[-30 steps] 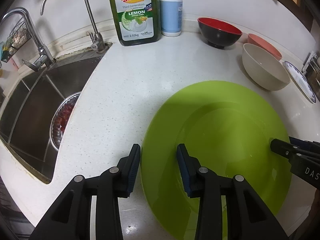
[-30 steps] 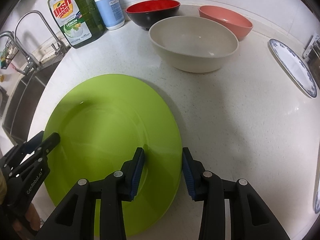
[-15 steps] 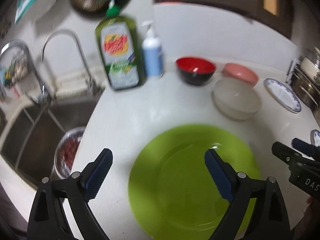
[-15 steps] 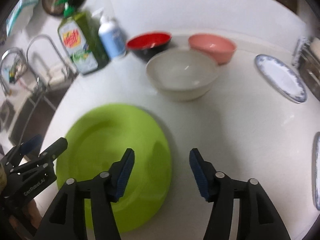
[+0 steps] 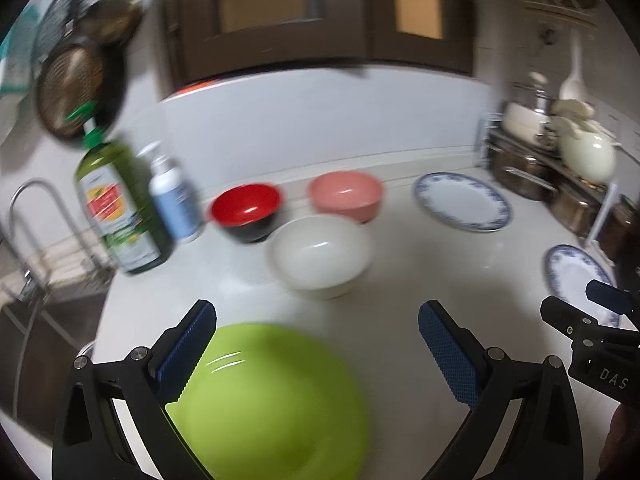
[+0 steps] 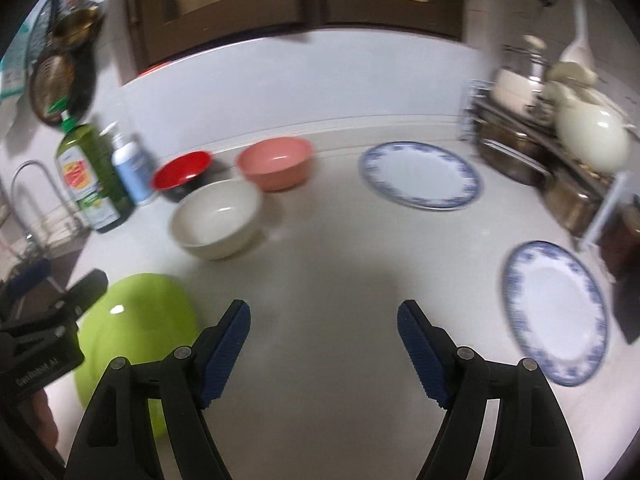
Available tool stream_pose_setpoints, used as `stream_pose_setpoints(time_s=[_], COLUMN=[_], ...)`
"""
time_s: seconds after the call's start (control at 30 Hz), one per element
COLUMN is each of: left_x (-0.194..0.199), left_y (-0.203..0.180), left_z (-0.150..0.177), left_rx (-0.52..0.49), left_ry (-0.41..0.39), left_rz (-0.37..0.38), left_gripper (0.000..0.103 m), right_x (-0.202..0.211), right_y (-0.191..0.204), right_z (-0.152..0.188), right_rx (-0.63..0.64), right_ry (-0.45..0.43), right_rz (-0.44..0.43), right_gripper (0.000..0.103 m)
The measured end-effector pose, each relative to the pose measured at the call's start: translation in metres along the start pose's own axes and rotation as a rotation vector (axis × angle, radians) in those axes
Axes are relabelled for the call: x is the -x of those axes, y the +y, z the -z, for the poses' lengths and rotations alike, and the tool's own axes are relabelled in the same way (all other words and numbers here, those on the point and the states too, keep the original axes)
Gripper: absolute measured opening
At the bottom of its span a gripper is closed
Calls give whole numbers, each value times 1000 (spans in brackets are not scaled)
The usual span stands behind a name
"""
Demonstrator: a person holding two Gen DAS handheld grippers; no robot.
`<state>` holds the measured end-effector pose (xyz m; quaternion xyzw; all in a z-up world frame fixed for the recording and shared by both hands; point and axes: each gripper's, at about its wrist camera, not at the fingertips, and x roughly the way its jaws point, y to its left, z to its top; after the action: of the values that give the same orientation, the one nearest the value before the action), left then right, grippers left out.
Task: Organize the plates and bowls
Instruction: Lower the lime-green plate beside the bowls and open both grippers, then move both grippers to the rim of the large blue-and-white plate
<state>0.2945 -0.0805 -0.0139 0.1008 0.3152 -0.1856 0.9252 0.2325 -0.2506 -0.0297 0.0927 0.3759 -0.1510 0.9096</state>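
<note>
Green plate (image 5: 272,404) lies flat on the white counter (image 6: 340,248) right under my left gripper (image 5: 316,344), near the sink edge; looks rigid, glossy, probably slick and chippable, so I'd take it at the rim, not the flat middle. Left gripper fingers spread wide, nothing between them, not touching the plate as far as I can tell. My right gripper (image 6: 324,344) is also spread wide and empty, hovering over bare counter, the green plate just to its left. Further out, cream bowl (image 5: 320,256) sits mid-counter, deep and stiff, likely heaviest of the bowls; grip over the rim wall. Behind it the red-and-black bowl (image 5: 246,210) and the pink bowl (image 5: 346,196), near each other but contact unclear through blur. To my right, near blue-rimmed plate (image 6: 556,312) lies flat by the counter edge, far blue-rimmed plate (image 6: 420,174) beyond it; both thin, ceramic-looking, fragile, low rims hard to pinch off a flat surface. Dish soap bottle (image 5: 118,208) and pump bottle (image 5: 174,200) stand by the faucet (image 5: 28,216).
</note>
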Motion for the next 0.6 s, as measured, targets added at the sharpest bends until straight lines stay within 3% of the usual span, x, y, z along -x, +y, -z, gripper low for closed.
stream_pose_setpoints(time_s=[0.3,0.6], left_x=[-2,-8], left_y=[-89,-160], left_z=[-25,-39], left_rx=[-117,-204], left_ry=[-47,-64], left_rz=[144,236], left_gripper=[103,103], right_x=[35,57], right_y=[-80,-154], right_z=[8,16], right_rx=[-127,-240], right_ry=[-63,-96], right_rz=[165,289], right_gripper=[79,79])
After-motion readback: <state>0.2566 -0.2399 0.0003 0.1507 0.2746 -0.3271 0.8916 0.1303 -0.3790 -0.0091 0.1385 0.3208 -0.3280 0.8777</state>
